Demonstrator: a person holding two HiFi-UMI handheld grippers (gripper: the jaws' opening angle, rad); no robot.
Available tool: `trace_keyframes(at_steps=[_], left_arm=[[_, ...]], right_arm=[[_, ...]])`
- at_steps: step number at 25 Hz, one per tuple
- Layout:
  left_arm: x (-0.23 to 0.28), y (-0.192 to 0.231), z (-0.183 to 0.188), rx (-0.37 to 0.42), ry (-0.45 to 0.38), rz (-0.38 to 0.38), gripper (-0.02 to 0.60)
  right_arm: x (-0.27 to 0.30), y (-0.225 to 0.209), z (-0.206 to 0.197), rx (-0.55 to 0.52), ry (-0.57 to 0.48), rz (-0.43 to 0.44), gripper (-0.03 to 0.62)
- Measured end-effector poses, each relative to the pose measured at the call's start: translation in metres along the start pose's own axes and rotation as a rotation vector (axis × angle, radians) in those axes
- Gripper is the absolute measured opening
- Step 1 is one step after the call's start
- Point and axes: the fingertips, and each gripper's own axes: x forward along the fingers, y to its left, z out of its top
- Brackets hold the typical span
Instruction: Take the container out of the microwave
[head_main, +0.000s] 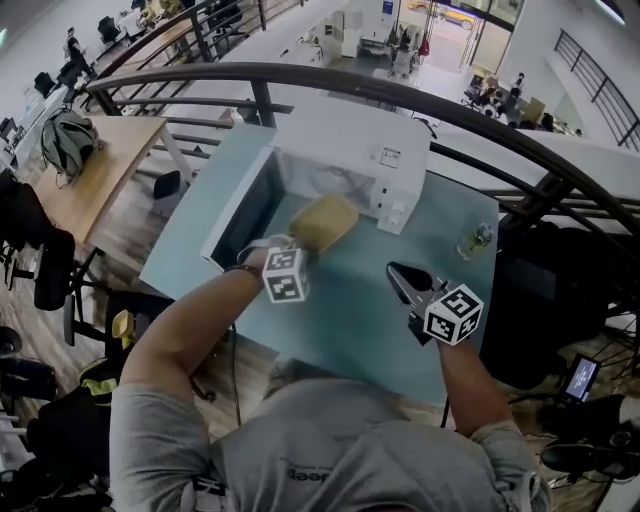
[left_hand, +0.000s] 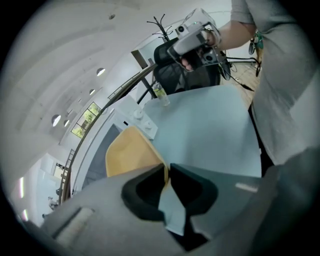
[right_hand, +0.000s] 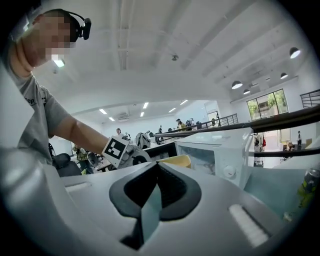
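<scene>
The tan container (head_main: 326, 221) hangs just in front of the white microwave's (head_main: 352, 152) open cavity, above the table. My left gripper (head_main: 299, 243) is shut on the container's near rim. In the left gripper view the jaws pinch the thin edge of the container (left_hand: 131, 150), and the left gripper (left_hand: 167, 173) sits low in the frame. The microwave door (head_main: 238, 208) stands swung open to the left. My right gripper (head_main: 397, 272) hovers over the table to the right, apart from the container, shut with nothing in it. The right gripper (right_hand: 157, 168) faces the microwave (right_hand: 216, 150) and the container (right_hand: 176, 161).
The microwave stands on a light blue table (head_main: 348, 312). A small glass bottle (head_main: 475, 240) stands at the table's right side, also in view as the bottle (left_hand: 160, 95). A dark curved railing (head_main: 500, 130) runs behind the microwave. A wooden desk (head_main: 95, 175) lies far left.
</scene>
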Motion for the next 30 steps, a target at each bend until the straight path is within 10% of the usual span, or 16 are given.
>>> trace_keyframes(at_steps=[30], left_arm=[[-0.205, 0.091, -0.026, -0.056, -0.009, 0.249, 0.041]], right_arm=[[0.082, 0.049, 0.133, -0.205, -0.030, 0.130, 0.006]])
